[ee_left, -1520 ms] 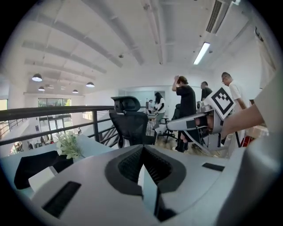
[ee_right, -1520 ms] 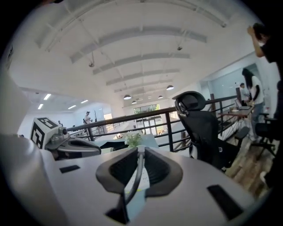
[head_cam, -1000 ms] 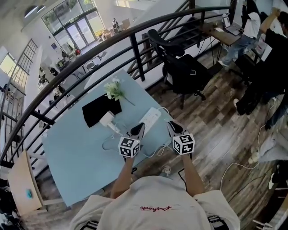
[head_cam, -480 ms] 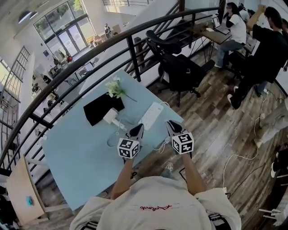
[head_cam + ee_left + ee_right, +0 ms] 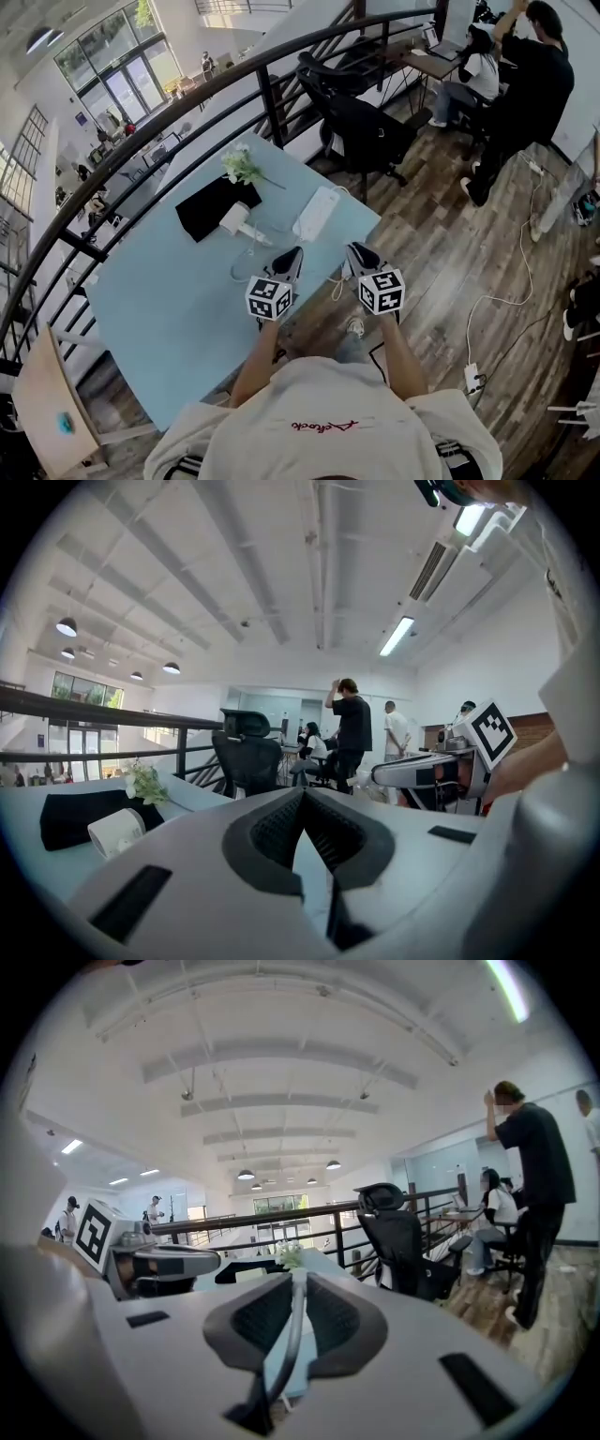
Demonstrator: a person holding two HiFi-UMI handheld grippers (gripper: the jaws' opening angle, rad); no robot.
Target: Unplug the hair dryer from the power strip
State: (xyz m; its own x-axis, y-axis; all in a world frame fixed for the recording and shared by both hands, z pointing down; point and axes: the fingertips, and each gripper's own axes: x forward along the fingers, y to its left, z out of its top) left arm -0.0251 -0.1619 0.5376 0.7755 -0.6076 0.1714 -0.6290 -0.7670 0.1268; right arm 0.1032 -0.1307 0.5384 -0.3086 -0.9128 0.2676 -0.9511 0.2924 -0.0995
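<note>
where the bench (image 5: 159, 309) meets its near edge: left gripper (image 5: 290, 255), fingers shut, empty; right gripper (image 5: 355, 250), fingers pinching a thin cord (image 5: 291, 1335). beyond both: dryer (image 5: 234, 218) at a black cloth's (image 5: 202, 211) edge, strip (image 5: 316, 214) right of it, flowers (image 5: 242, 167). behind: railing (image 5: 272, 108), chair (image 5: 366, 127).

Mezzanine level. Floor (image 5: 450, 244): dark wood planks. A curved black railing (image 5: 271, 103) runs behind a pale blue table (image 5: 150, 319). Beyond the railing is a lower hall with tall glazed doors (image 5: 122, 89). Black office chair (image 5: 367, 131) near the table. White beamed ceiling (image 5: 281, 592) with round pendant lamps (image 5: 66, 627) and strip lights (image 5: 398, 636). People at a desk (image 5: 427, 64) on the far side.
</note>
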